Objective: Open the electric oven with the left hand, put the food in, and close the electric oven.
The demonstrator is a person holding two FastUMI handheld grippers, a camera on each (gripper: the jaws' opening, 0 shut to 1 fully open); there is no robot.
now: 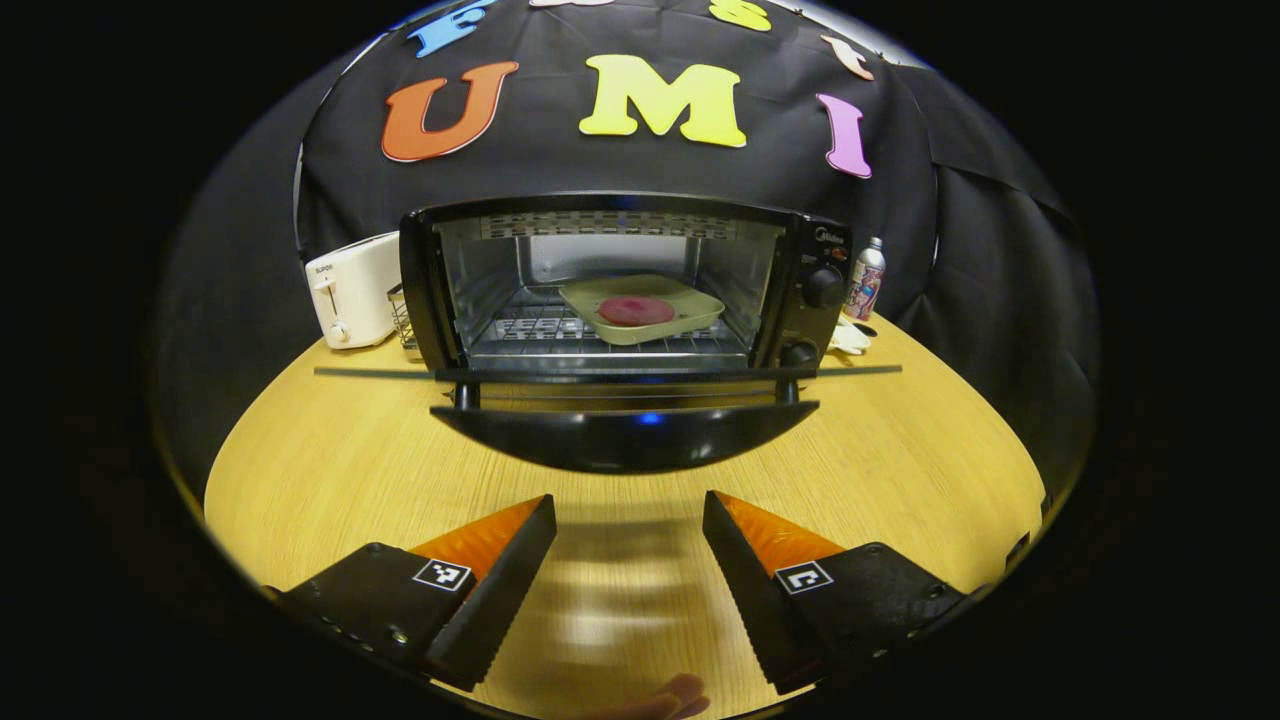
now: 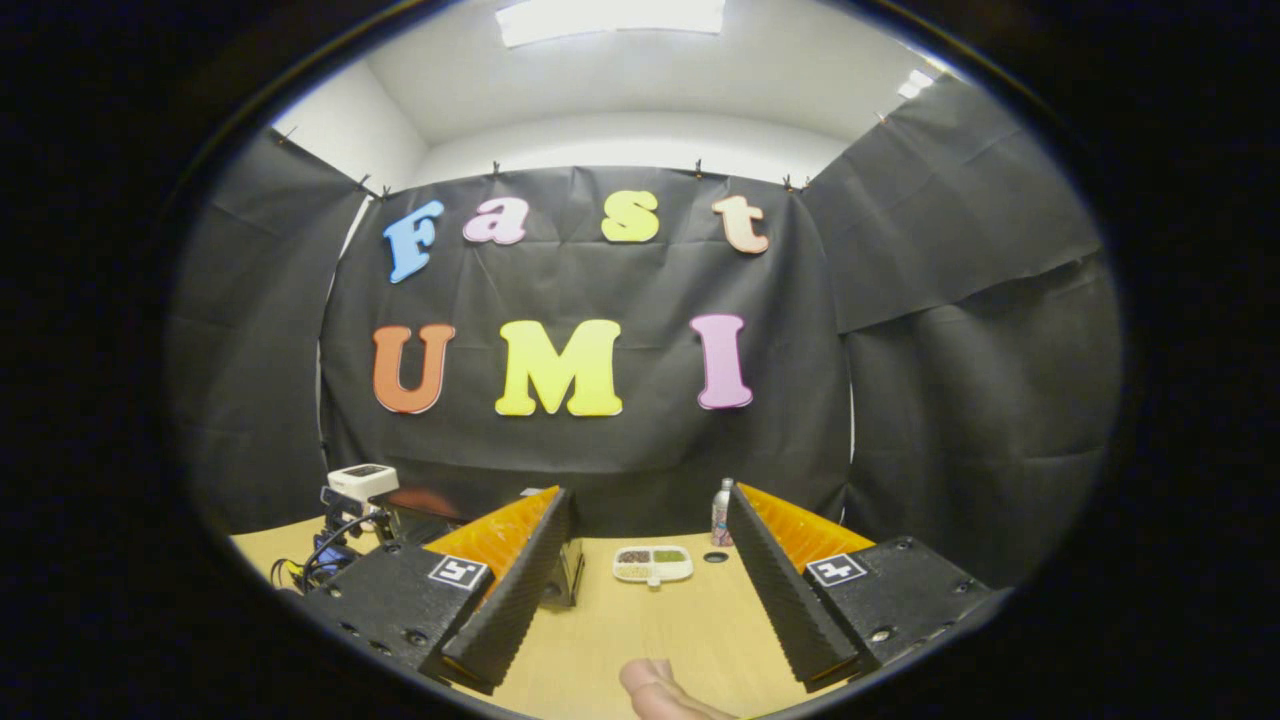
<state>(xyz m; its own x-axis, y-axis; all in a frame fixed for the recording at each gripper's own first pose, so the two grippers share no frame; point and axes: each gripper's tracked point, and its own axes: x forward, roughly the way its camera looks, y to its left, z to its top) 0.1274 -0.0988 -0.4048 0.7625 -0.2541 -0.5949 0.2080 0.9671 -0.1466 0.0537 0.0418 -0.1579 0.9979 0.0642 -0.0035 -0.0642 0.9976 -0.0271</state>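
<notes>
The black electric oven stands on the yellow wooden bench with its glass door hanging open. Inside, on the wire rack, sits a pale square tray with round red food on it. The left tongs are wide open and hold nothing. A white toaster stands beside the oven. The right gripper view shows the right tongs, open too, and a small white dish of dark and green bits near a bottle.

I see bright overhead light from the ceiling panel in the right gripper view. The wooden table is evenly lit, with a soft streaky blur just below the oven door, which carries small glints. Fisheye bending curves everything toward the edges.
</notes>
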